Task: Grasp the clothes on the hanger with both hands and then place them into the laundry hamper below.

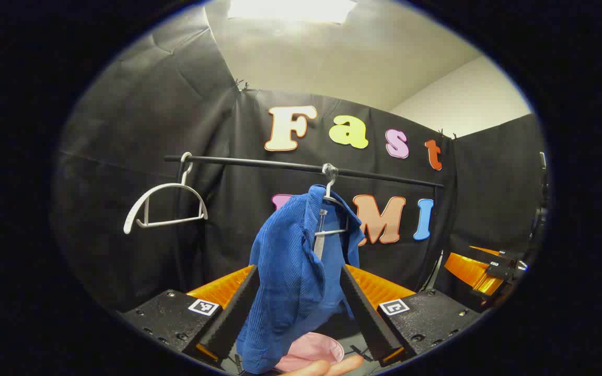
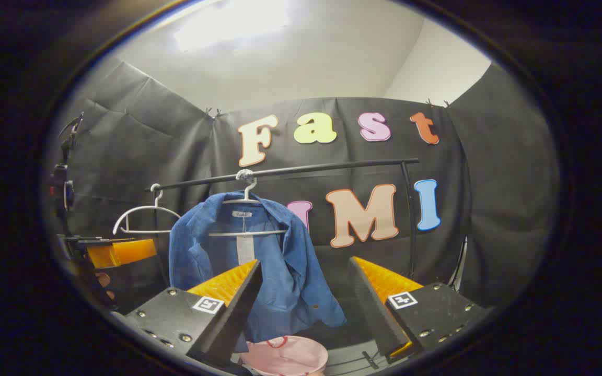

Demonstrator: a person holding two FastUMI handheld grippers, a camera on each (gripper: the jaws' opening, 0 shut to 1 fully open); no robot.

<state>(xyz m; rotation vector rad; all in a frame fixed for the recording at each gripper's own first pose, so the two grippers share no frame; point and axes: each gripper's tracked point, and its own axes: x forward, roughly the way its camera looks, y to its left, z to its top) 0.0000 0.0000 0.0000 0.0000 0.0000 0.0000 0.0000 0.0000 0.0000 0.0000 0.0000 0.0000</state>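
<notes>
A blue corduroy shirt hangs on a white hanger from a black rail. In the left gripper view the shirt's lower half drapes between the fingers of my left gripper, which is open with its jaws wide apart. In the right gripper view the shirt hangs left of centre, on its hanger. My right gripper is open; its left finger overlaps the shirt's front and nothing is held. The pink hamper sits below the shirt and shows again as the hamper's rim.
An empty white hanger hangs at the rail's left end, also seen as the empty hanger. The right gripper shows at the far right, the left gripper at the far left. A fingertip pokes in near the hamper.
</notes>
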